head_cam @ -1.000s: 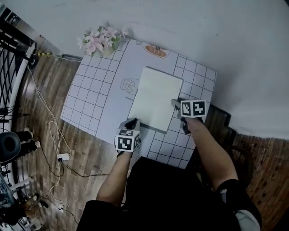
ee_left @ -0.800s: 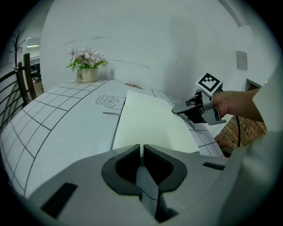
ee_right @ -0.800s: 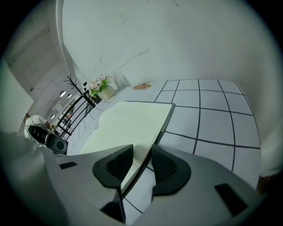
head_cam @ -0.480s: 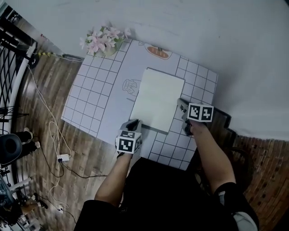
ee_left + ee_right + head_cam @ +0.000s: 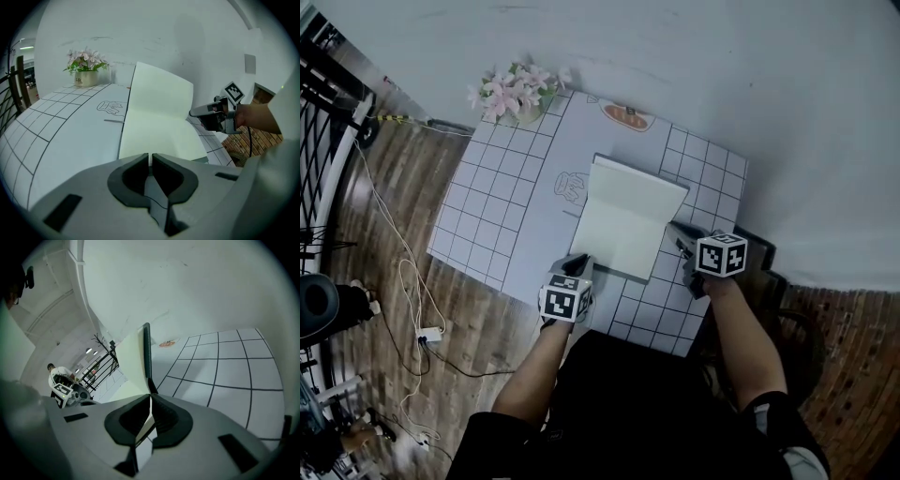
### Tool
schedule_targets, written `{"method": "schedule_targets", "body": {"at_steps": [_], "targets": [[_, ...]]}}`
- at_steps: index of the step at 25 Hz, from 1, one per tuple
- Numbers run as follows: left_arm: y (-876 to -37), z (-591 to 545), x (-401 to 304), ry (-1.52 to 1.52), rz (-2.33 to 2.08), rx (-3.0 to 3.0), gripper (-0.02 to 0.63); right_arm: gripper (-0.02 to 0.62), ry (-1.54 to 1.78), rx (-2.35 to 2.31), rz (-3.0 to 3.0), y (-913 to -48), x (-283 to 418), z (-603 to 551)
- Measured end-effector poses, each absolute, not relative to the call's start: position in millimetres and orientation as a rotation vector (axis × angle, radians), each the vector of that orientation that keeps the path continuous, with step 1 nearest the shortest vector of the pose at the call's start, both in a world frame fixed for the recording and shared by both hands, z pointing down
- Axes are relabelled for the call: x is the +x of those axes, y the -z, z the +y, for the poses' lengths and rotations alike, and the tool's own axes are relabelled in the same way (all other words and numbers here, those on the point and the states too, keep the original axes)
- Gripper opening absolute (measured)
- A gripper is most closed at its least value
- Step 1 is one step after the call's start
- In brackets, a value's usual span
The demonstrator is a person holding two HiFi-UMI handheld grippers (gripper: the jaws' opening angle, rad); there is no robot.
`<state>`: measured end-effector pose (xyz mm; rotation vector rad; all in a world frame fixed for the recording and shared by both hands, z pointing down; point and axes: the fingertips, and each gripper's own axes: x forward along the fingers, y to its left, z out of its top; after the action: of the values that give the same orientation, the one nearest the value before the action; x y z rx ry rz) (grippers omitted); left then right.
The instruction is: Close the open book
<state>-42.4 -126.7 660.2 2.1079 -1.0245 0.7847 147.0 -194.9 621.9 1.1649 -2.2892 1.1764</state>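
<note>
At lower right, open book [image 5: 623, 225] cover clamped by just-closing right gripper [image 5: 676, 232], held raised for folding; left gripper [image 5: 578, 262] clenched empty, apparently bracing near edge.

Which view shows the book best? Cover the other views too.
The left gripper view: the book lies open, its far half raised by the right gripper, whose jaws have just been closing on its edge. The head view shows the book whole but small on the table. The right gripper view shows the book edge-on between the jaws.
</note>
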Motion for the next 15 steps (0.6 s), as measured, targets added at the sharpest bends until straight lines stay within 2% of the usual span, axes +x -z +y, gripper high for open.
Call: {"method": "schedule_targets", "body": {"at_steps": [5,9,15], "targets": [[-642.1,-125.1,-43.2,-0.661,-1.03,2.122,0.008,0.014,-1.014,1.022,-2.242,-629.1,135.9,-174.0],[-616.8,-122.1,-44.7,-0.501,-1.1,2.102,0.008,0.069,-0.977,1.0,-2.189,-638.2,133.6,-174.1],[-604.4,-111.9,-49.8,-0.443,-1.242,2.0,0.008,0.067,-0.995,0.887,-2.234,-646.8,131.6,-167.0]]}}
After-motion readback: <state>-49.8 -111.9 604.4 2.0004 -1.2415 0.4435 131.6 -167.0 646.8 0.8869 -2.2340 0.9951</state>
